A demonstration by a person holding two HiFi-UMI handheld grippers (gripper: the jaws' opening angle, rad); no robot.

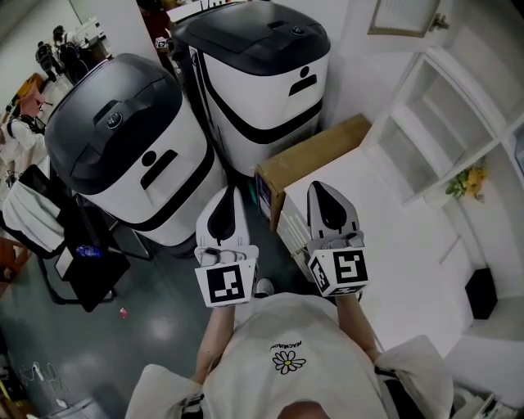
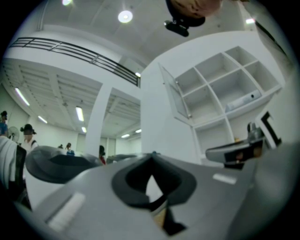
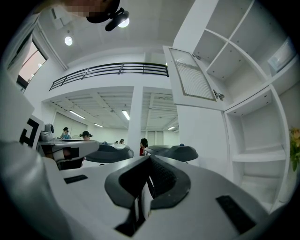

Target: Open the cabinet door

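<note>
A white cabinet (image 1: pixel 458 98) of open shelves fills the right side of the head view. Its upper door (image 1: pixel 401 18), a framed mesh panel, stands swung open; the right gripper view shows this door (image 3: pixel 192 77) with a small latch (image 3: pixel 218 95) on its edge, and the left gripper view shows the door (image 2: pixel 176 96) nearly edge-on. Both grippers are held side by side in front of the person's chest, well short of the cabinet. My left gripper (image 1: pixel 228 195) (image 2: pixel 152 154) is shut and holds nothing. My right gripper (image 1: pixel 324 190) (image 3: pixel 149 159) is also shut and empty.
Two large white-and-black machines (image 1: pixel 123 139) (image 1: pixel 262 74) stand ahead and to the left. A cardboard box (image 1: pixel 315 155) lies between them and the cabinet. Yellow flowers (image 1: pixel 467 182) sit on a shelf. People stand far off at the left.
</note>
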